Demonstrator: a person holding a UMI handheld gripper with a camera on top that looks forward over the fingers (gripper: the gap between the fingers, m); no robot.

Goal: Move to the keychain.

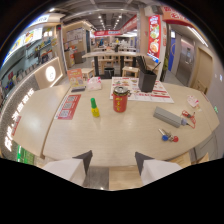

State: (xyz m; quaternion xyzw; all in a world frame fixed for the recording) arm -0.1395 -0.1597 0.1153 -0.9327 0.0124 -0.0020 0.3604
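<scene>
So the tongs (112,165) are hanging released over the near edge of the bench (100,135), nothing sitting between the fingers. The keychain (168,136), with red and blue bits, is lying ahead of them and off to the right. Straight ahead and further out, a red can (120,99) is standing next to a little yellow-green bottle (94,107), with a grey case (169,117) sitting beyond the keychain

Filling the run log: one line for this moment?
gripper open, empty | keychain on table, ahead to the right, beyond fingers | not reached
</scene>
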